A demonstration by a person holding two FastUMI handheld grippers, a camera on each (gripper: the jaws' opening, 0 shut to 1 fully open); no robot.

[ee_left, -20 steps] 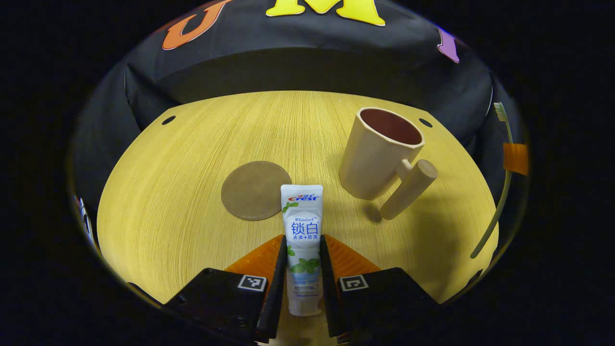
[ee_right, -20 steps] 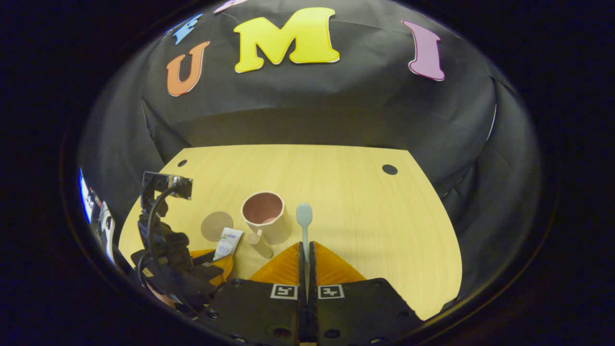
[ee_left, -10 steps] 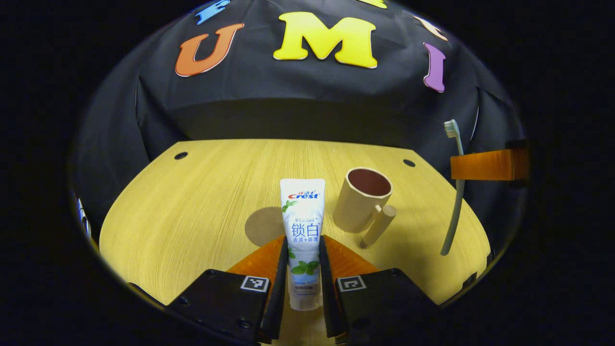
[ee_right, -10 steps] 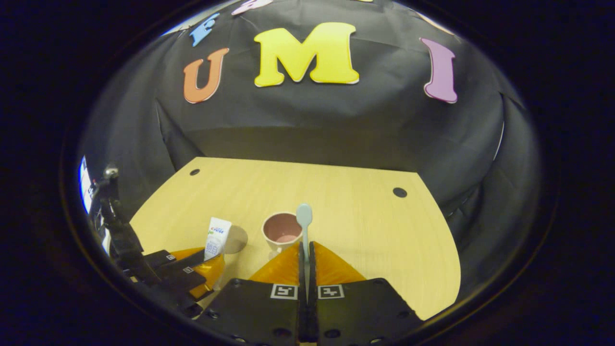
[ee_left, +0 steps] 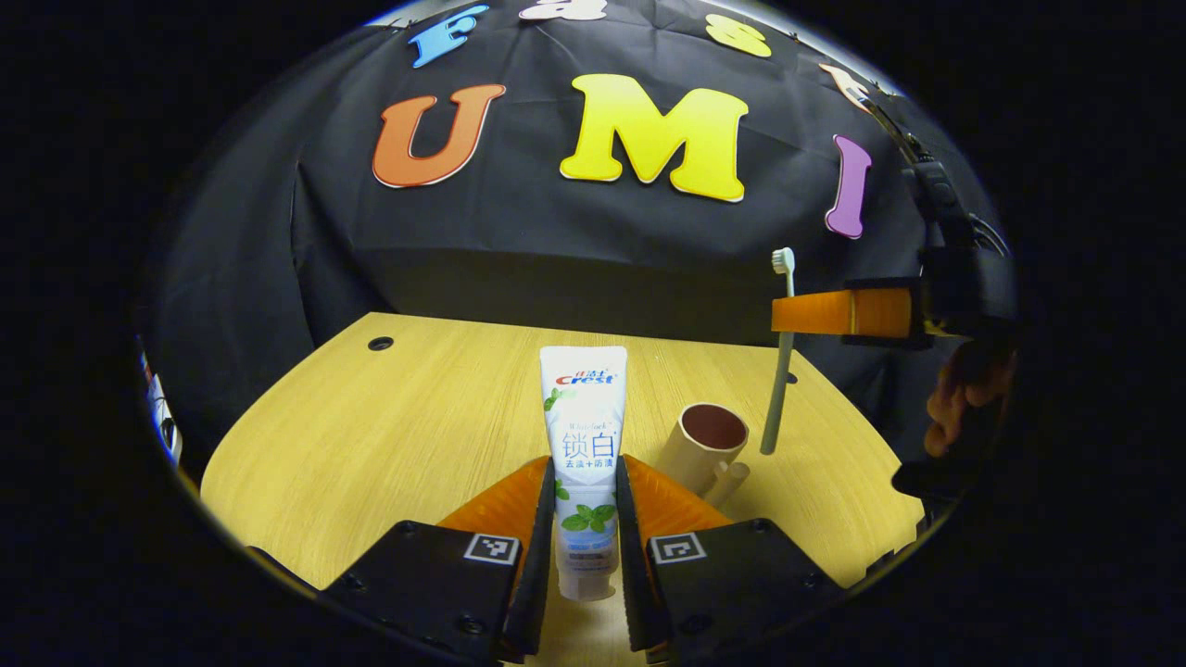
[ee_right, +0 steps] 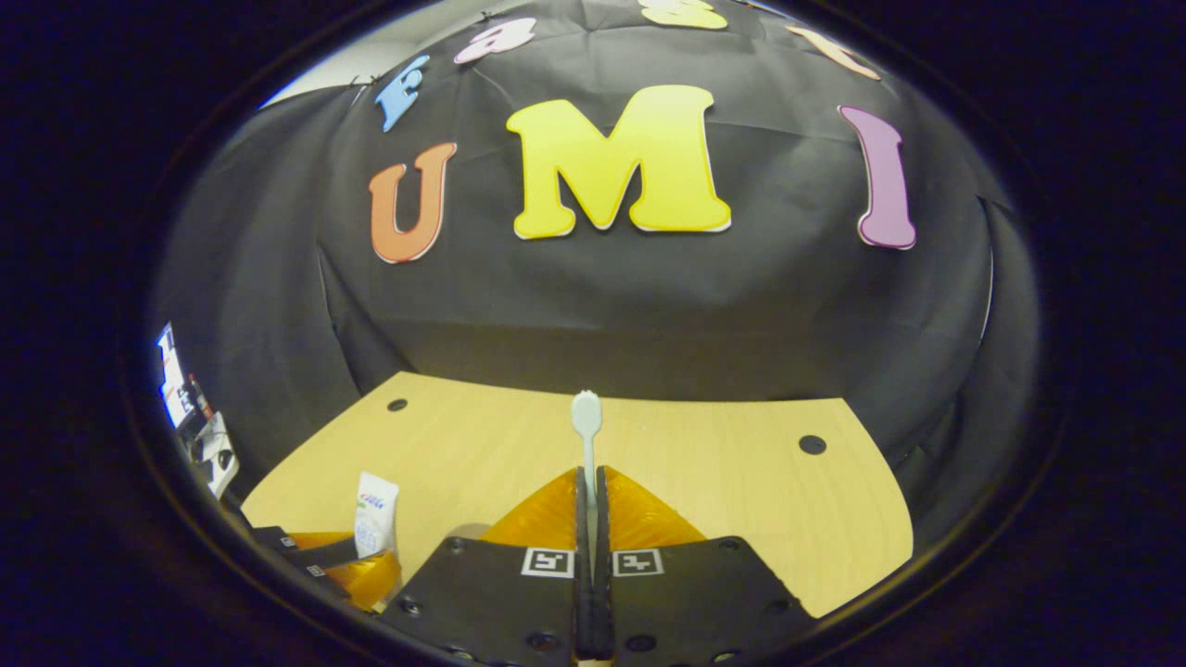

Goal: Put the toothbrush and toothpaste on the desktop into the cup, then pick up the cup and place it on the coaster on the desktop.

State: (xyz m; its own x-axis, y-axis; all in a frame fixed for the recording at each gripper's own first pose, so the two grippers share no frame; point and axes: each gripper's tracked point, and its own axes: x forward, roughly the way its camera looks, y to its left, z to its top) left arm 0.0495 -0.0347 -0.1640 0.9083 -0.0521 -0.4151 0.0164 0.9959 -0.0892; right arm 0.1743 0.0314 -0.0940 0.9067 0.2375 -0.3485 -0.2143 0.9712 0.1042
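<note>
Wooden desktop (ee_left: 417, 417) lower frame, cup (ee_left: 701, 446) right of centre; left gripper (ee_left: 586, 519) clamps soft toothpaste tube (ee_left: 584, 435) near cap, right gripper (ee_right: 590, 519) pinches light, stiff toothbrush (ee_right: 586, 435) mid-handle, both upright, above cup.

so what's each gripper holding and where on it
Left gripper grips the toothpaste tube by its lower, cap end. Right gripper pinches the toothbrush mid-handle.

The right gripper (ee_right: 590, 496) clamps the toothbrush (ee_right: 586, 435) upright above the desktop (ee_right: 741, 500).
</note>
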